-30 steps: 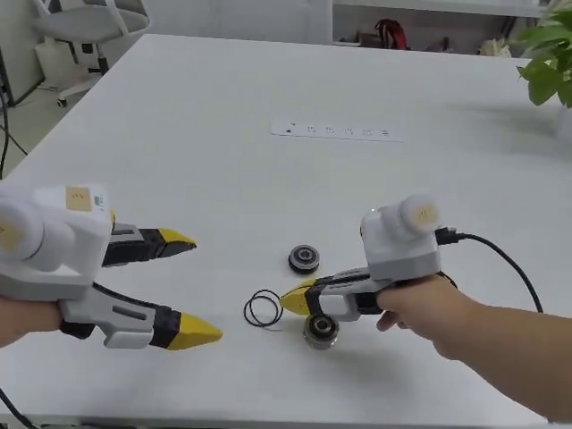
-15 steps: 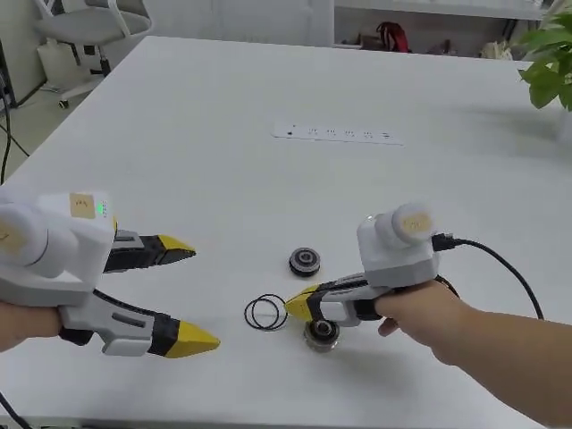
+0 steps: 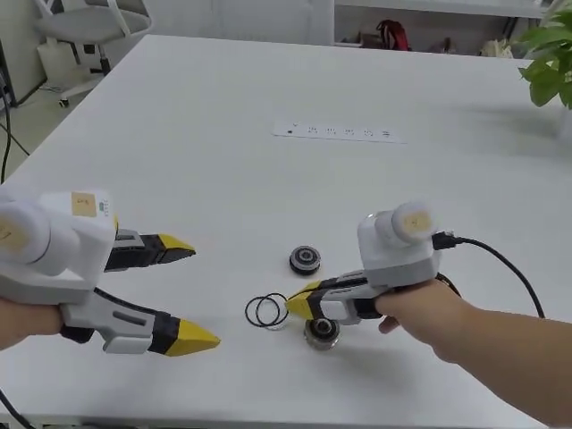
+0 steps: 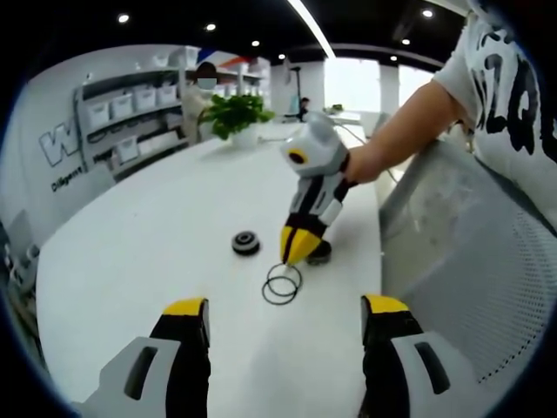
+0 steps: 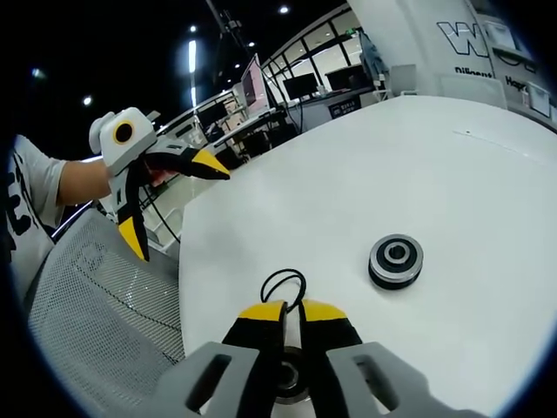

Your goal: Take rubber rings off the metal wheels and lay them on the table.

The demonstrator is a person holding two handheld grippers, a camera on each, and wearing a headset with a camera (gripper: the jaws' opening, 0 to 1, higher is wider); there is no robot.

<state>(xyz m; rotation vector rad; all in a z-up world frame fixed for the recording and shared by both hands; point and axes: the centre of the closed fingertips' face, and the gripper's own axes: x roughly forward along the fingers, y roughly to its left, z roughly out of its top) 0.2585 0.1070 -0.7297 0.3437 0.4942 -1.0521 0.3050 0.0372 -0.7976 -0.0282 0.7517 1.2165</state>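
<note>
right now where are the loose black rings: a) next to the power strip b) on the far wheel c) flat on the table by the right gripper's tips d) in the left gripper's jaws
c: the rubber rings lie flat on the table at the tips of the right gripper.

Three views, shared rubber rings (image 3: 265, 310)

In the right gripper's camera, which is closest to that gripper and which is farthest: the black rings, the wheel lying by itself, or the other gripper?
1. rubber rings: on the table, just ahead of the right gripper tips.
2. metal wheel: farther ahead, off to the right.
3. left gripper: farthest, at the upper left, held open.
</note>
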